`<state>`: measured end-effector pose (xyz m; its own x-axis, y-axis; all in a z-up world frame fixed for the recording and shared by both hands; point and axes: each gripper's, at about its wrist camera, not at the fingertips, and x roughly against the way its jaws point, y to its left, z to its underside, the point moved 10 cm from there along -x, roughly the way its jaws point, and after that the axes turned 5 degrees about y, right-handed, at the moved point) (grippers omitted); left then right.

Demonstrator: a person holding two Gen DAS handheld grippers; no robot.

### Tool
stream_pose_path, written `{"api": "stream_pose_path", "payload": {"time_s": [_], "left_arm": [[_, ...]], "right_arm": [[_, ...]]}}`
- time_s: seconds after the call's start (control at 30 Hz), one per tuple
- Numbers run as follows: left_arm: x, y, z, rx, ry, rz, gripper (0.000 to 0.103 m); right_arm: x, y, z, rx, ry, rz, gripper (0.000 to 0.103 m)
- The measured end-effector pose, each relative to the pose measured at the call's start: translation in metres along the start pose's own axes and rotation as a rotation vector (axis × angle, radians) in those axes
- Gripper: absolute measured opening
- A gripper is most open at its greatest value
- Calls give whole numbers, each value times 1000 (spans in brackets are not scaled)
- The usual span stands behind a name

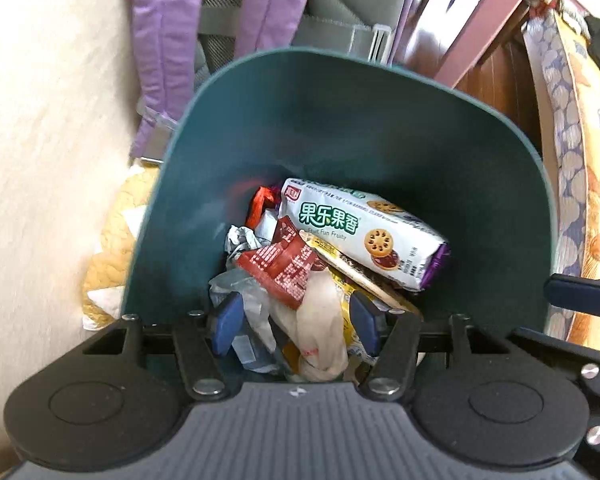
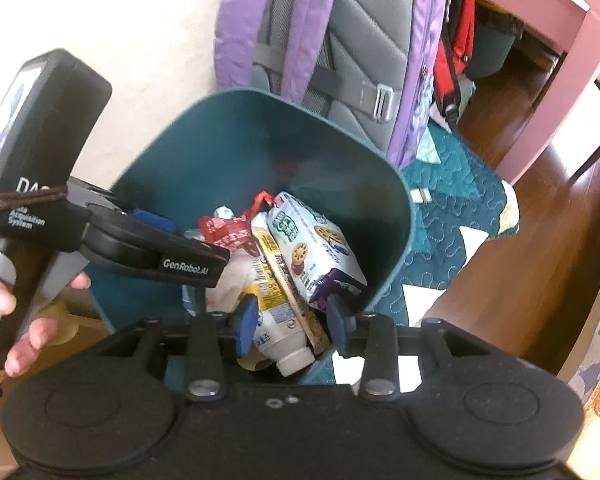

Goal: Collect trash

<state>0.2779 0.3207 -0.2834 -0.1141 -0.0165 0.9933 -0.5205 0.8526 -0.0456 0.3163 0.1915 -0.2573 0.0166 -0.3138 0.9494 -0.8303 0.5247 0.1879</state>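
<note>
A dark teal trash bin (image 1: 340, 120) (image 2: 228, 148) stands on the floor and holds several pieces of trash. On top lies a white cookie packet (image 1: 364, 232) (image 2: 312, 244), beside a red wrapper (image 1: 280, 264) (image 2: 228, 232), a white plastic bag (image 1: 320, 320) and a white and yellow bottle (image 2: 276, 332). My left gripper (image 1: 296, 322) is open over the bin's near rim, its blue pads on either side of the white bag without pinching it. My right gripper (image 2: 292, 322) is open above the bottle and holds nothing. The left gripper also shows in the right wrist view (image 2: 148, 220), reaching in from the left.
A purple and grey backpack (image 1: 260, 20) (image 2: 340, 40) leans behind the bin. A pink table leg (image 1: 488, 24) (image 2: 560, 92) stands at the right on wooden floor. A teal quilted mat (image 2: 452, 232) lies under the bin. A yellow quilt (image 1: 108, 248) lies left of it.
</note>
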Motion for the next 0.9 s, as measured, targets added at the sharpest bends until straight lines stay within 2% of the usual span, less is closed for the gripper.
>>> {"api": "stream_pose_path", "payload": {"time_s": [0.23,0.57,0.67,0.9], "left_arm": [[60,-2,26,46,-126,-9,58],[159,-44,73,40,-350,-2,58],[186,-58,89,32,-414,-2,67],[234,-79,124,34,-517,-18,67]], "right_arm": [[56,10,14,49,-122,-38,48],[136,19,44,105,-304,-95,57],[160,18,57,109,-356,-103,61],[213,19,91,122,-469,-105,69]]}}
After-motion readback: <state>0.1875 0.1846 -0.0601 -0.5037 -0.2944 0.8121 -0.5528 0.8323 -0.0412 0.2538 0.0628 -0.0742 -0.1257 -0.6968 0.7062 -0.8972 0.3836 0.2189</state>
